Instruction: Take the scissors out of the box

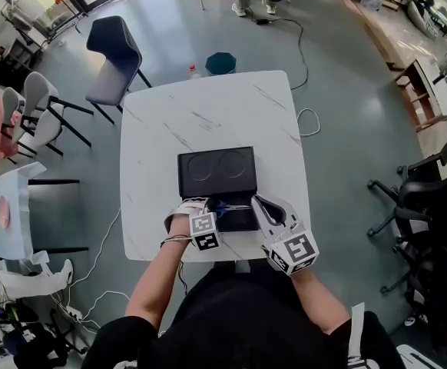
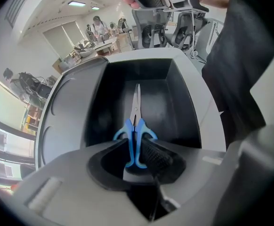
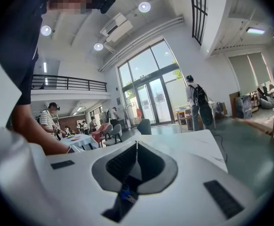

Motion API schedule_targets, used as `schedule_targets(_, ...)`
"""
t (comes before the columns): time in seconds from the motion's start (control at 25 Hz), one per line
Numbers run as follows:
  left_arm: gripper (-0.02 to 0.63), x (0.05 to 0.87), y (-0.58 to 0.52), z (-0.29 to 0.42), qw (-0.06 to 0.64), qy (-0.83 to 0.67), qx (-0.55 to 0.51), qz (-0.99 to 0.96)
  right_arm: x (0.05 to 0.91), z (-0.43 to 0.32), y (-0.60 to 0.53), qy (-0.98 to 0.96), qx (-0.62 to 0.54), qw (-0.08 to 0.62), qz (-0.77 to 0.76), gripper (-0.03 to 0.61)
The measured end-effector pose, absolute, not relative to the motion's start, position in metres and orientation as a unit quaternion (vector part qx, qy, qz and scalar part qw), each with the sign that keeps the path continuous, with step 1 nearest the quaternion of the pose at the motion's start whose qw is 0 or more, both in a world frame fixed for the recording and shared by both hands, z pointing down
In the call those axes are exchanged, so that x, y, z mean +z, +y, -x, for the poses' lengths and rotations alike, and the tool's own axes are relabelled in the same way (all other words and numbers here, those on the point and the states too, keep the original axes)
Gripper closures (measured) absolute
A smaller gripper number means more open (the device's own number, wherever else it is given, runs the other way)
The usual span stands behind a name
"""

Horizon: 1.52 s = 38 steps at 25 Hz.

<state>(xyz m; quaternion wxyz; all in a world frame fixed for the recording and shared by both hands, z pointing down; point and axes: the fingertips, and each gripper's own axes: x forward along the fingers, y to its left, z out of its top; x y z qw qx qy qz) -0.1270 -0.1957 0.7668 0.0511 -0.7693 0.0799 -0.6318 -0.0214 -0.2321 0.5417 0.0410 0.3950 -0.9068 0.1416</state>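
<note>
Between the jaws of the left gripper (image 2: 134,149) we see the blue handles of the scissors (image 2: 136,126). The ribbed right pad (image 2: 156,157) lies against one handle loop, and a dark gap shows on the other side, so the jaws stand apart round the handles without clamping them. The scissors lie flat on the floor of the black box (image 2: 174,98), blades together and pointing away from the gripper.

The right gripper (image 3: 136,145) has its pads met in a thin line with nothing between them. Its view shows none of the box. It looks level over the white table (image 3: 193,142) to a bright hall with tall windows and people standing about.

Only the head view gives us the whole layout. The left gripper (image 1: 210,207) points steeply down into the box (image 1: 243,220) at the table's near edge. Only a speck of the scissors' blue (image 1: 220,204) shows beside it there. The right gripper (image 1: 260,202) sits just beside the box's right end. The box's opened lid (image 1: 216,171) lies flat on the table (image 1: 208,114) on the far side, showing two round recesses.
</note>
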Motion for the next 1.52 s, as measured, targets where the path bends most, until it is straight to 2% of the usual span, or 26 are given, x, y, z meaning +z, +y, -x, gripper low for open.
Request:
schedule_targets(0.12,0.522,0.766,-0.197,0.127,0.056,0.091,-0.629,0.77,0.54,0.021,-0.233,-0.907,0.136,0.038,-0.397,0.571)
schedule_targets(0.44,0.525,0.756,-0.194,0.125,0.004,0.125,-0.601,0.79,0.541,0.019,-0.229,-0.906,0.132,0.039,-0.4,0.571)
schedule_targets(1.0,0.523,0.699,-0.186,0.127,0.018,0.203,-0.544,0.814,0.532,0.013,-0.236,-0.903,0.117,0.034,-0.411,0.571)
schedule_targets(1.52,0.525,0.622,-0.211,0.145,-0.061,0.389,-0.364,0.844,0.527,0.018,-0.244,-0.901,0.087,0.046,-0.422,0.571)
